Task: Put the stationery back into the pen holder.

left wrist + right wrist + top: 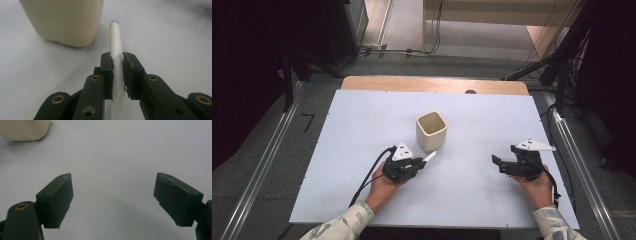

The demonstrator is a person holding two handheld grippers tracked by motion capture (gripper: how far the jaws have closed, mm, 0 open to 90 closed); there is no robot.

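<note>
A white pen with a pale blue tip point(115, 40) lies low over the white table point(472, 130), and my left gripper point(117, 58) is shut on its barrel. From above, the pen point(430, 156) sticks out of the left gripper point(418, 164) toward the right, just in front of a cream square cup point(431, 131). That cup point(65, 20) stands upright close to the pen's tip, on its left side. My right gripper point(113, 187) stands open with nothing between its jaws. In the high view the right gripper point(501, 162) rests near the table's right side, apart from the cup.
The table's wooden far edge point(434, 84) borders a floor with cables point(412, 50). Metal rails point(259, 170) run along both sides. A corner of the cream cup point(23, 130) appears at the upper left of the right gripper view.
</note>
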